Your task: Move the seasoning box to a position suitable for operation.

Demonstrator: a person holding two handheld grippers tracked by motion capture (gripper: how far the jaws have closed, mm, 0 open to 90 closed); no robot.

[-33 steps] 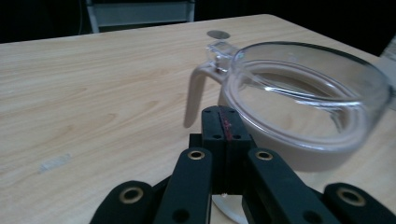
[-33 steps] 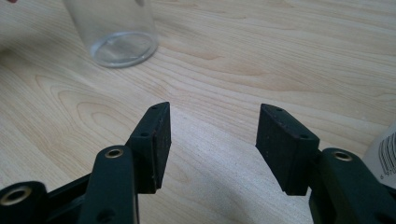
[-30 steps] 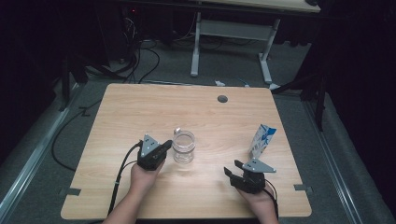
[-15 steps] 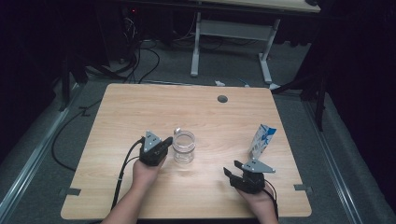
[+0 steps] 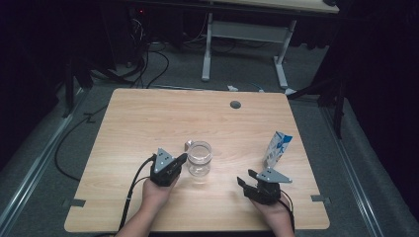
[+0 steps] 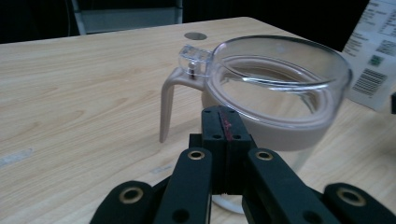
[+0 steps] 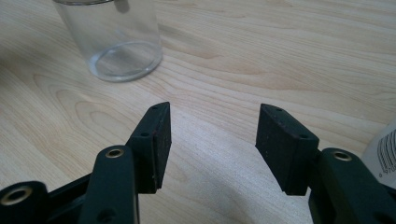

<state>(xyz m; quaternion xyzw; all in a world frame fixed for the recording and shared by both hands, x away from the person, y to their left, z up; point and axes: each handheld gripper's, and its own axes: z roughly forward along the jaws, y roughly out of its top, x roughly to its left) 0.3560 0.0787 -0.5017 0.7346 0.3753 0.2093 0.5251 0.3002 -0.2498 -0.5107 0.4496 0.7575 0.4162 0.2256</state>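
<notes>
Pitcher: I see the clear glass pitcher (image 5: pixel 199 158) standing upright a little toward my side of the table's middle, empty as far as I can tell, with its handle (image 6: pixel 169 100) and a small clear lid tab (image 6: pixel 195 58) turned to the far left.
Pitcher rim: in the left gripper view the wide rim sits just past the jaw tips, with a tan band below it.
Left gripper: my left gripper (image 5: pixel 181 159) has its jaws pressed together with nothing between them, and its tips are right at the pitcher's near-left wall; I cannot tell whether they touch the glass.
Right gripper: my right gripper (image 5: pixel 245 178) rests low over the wood near my edge, jaws standing apart and empty, well clear of the pitcher's base on its left.
Carton: a blue-and-white carton (image 5: pixel 277 148) stands tilted near the right edge, just beyond the right gripper.
Open room: bare wood lies between pitcher and carton, and the whole far half of the table (image 5: pixel 163 113) is free up to a round cable hole (image 5: pixel 235 104).
Edges: both hands sit close to the near edge; the carton is the thing nearest the right edge.
Around the table: cables (image 5: pixel 79 128) trail over the floor at the left.
</notes>
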